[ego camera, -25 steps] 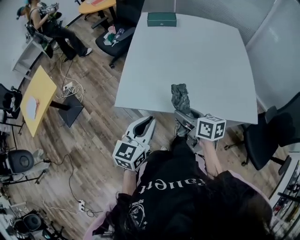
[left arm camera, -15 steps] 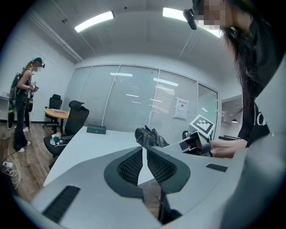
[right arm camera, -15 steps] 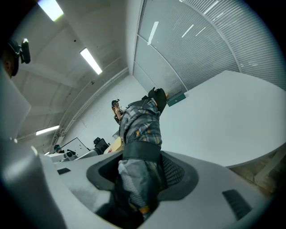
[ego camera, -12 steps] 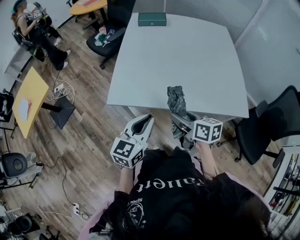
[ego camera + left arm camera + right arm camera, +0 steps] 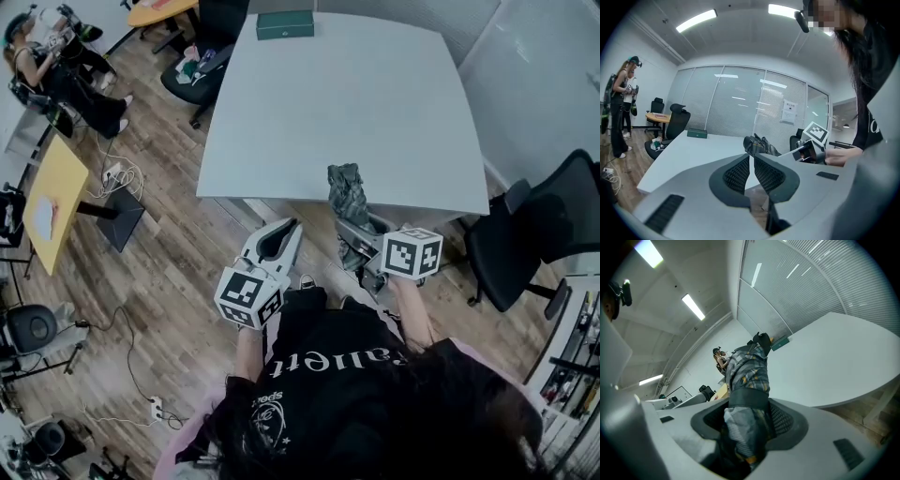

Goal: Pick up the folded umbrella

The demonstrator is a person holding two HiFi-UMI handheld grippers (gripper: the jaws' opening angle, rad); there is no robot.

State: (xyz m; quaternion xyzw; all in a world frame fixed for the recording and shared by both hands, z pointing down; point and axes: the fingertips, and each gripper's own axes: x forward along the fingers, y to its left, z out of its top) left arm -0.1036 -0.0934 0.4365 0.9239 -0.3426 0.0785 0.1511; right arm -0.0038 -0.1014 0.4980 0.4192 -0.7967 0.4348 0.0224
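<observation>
The folded umbrella [image 5: 348, 190] is a plaid grey bundle with a dark strap round it. My right gripper [image 5: 356, 231] is shut on its lower part and holds it up, tip over the near edge of the white table [image 5: 356, 103]. In the right gripper view the umbrella [image 5: 747, 376] fills the space between the jaws of the right gripper [image 5: 747, 420]. My left gripper [image 5: 280, 236] hangs over the wooden floor left of it, shut and empty. The left gripper view has the left gripper [image 5: 751, 161] in front, with the umbrella [image 5: 759, 144] beyond it.
A green box [image 5: 285, 24] lies at the table's far edge. A black office chair [image 5: 534, 234] stands to the right and another chair [image 5: 192, 75] at the far left corner. A yellow table [image 5: 52, 197], floor cables [image 5: 122, 173] and a person [image 5: 56, 56] are on the left.
Both grippers have drawn back from the table toward me. The umbrella has come along in the right gripper, so less of it reaches over the table.
</observation>
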